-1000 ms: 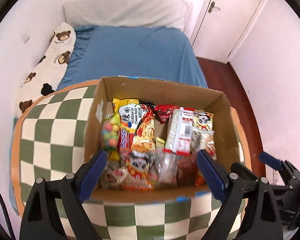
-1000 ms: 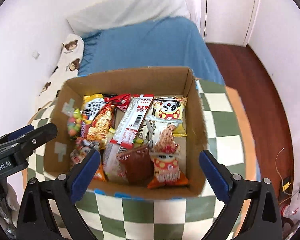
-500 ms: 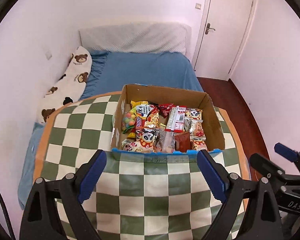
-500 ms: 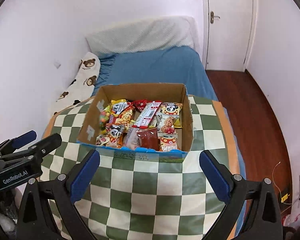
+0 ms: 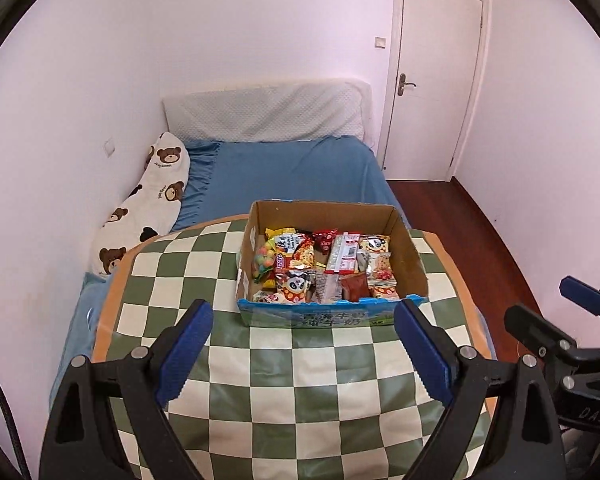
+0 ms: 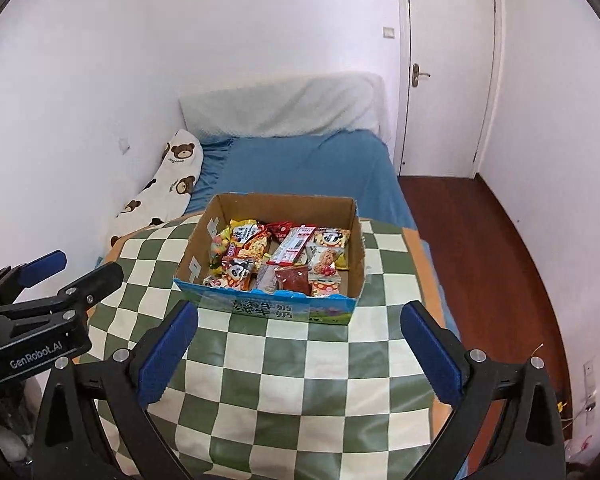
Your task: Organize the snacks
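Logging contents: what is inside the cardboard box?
The open brown cardboard box holds mixed snack packets packed side by side; anything beneath them is covered.

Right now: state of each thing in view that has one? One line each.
left gripper: open, empty, above the tablecloth
right gripper: open, empty, above the tablecloth
cardboard box: open-topped, upright on the checkered tablecloth
snack packets: packed inside the box, mostly lying flat
door: closed
bear pillow: lying along the wall on the bed
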Motion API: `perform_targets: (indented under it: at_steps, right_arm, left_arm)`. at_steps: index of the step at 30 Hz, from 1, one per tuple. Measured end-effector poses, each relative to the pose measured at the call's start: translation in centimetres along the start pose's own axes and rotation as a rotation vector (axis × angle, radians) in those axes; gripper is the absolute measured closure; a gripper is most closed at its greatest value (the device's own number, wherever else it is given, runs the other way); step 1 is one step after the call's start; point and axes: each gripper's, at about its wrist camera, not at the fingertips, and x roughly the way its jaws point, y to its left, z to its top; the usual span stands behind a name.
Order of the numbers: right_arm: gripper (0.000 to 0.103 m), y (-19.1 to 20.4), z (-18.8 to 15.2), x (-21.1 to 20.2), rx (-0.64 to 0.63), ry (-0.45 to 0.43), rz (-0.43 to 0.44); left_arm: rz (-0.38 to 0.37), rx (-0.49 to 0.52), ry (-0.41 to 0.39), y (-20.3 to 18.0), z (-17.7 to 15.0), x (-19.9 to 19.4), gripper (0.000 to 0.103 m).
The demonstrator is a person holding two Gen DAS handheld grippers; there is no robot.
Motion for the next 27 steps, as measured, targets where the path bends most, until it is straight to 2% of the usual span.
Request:
perform_targets:
  at_steps: [5, 7, 9, 18, 27]
  right_arm:
    - [0.000, -0.4, 0.0, -0.5, 0.011, -0.007, -0.007]
    - [0.000, -0.6, 0.1, -0.2, 0.016, -0.012, -0.015]
    - [0.000, -0.8, 0.1, 0.3, 0.014, -0.015, -0.029]
    - [0.000, -2.0, 1.1, 4.8, 0.052, -0.003, -0.078]
    - [0.000, -2.5, 1.9, 10.4, 0.052, 0.045, -0.094]
  left_arm:
    - [0.006, -0.001, 0.011, -0.2, -0.4, 0.3, 0.010]
    - [0.008, -0.009, 0.014, -0.2, -0.5, 0.6, 0.000]
    - [0.004, -0.023, 0.005, -0.1, -0.4, 1.2, 0.000]
    - [0.061, -0.038, -0.011, -0.2, 0.9, 5.3, 0.000]
    - [0.088, -0.035, 0.074, 0.1, 1.6, 10.8, 0.000]
